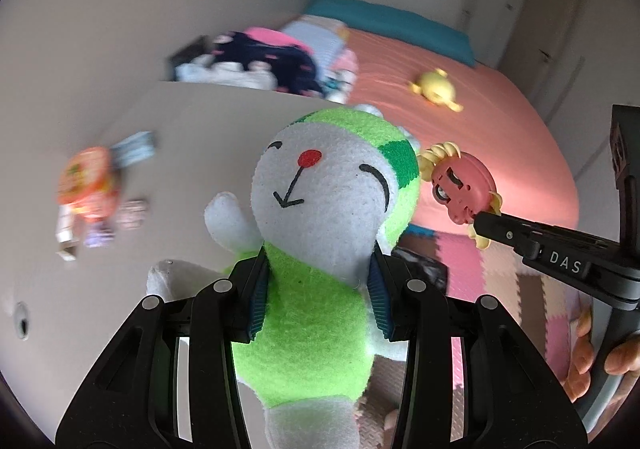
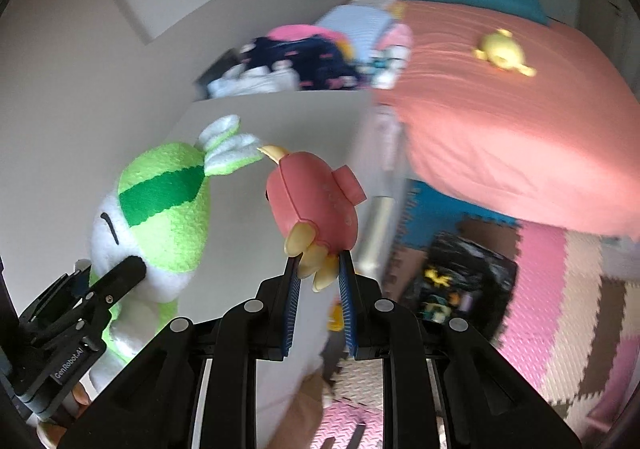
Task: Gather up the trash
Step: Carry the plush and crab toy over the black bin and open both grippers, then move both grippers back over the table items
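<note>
only two bits of lettering come out readable. "das" in pale capitals sits on the black finger arm of the right gripper [image 1: 486,219], seen from the left wrist camera. "genrobot.ai" runs in small white print along the black body of the left gripper [image 2: 134,269], seen from the right wrist camera. the orange packaging [image 1: 88,185] on the table [image 1: 192,121] is too blurred to read.

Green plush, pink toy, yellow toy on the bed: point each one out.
green plush [image 1: 320,209]: left wrist view, white face.
pink toy [image 2: 320,205]: right wrist view, pink body.
yellow toy [image 1: 434,89]: left wrist view, body, blurred.
</note>
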{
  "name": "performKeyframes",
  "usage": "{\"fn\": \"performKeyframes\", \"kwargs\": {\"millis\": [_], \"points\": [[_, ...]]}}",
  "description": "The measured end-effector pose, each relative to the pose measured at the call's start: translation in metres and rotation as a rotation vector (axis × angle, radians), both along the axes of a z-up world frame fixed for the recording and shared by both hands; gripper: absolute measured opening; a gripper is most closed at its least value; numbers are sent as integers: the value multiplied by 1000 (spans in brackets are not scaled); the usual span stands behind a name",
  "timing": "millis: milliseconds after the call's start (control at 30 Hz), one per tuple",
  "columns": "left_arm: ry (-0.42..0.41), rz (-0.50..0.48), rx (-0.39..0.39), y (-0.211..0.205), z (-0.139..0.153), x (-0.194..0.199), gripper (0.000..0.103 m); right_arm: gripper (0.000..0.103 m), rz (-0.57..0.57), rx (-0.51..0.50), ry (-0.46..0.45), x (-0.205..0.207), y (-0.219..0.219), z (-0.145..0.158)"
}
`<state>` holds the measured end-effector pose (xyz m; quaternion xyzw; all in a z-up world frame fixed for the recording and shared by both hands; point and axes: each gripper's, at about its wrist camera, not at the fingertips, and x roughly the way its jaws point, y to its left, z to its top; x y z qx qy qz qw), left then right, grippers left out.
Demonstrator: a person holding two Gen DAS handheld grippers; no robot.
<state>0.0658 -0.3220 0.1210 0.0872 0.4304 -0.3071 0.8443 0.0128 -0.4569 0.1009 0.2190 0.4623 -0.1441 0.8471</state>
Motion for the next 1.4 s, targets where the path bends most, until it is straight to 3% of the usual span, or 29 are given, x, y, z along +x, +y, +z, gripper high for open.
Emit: {"fn": "performKeyframes", "kwargs": {"millis": [367,433,467,500,533,600,967,1400], "points": [[107,-155,74,-130,-69,-32,44,21,-199,41,86,-64,-106,-48],[120,-159,95,-149,-83,-32,61,23,-223,55,102,-68,-121,-57],[112,-165,122,-161,-90,-33,84,30,-231,66,115,-68,-128,-62],[89,-161,149,-169,-94,-35,98,56,-252,67,123,-70,-134,-65],[63,-156,168,-173,-96,-36,98,68,-289,50,115,-74,-141,-66],[47,-154,214,-185,-105,-35,98,68,-314,42,112,-77,-150,-71],[112,-157,160,-185,-110,-31,98,67,-309,66,116,-72,-155,-80],[91,-62,113,-120,-79,-2,98,67,-212,38,109,-39,-105,-64]]}}
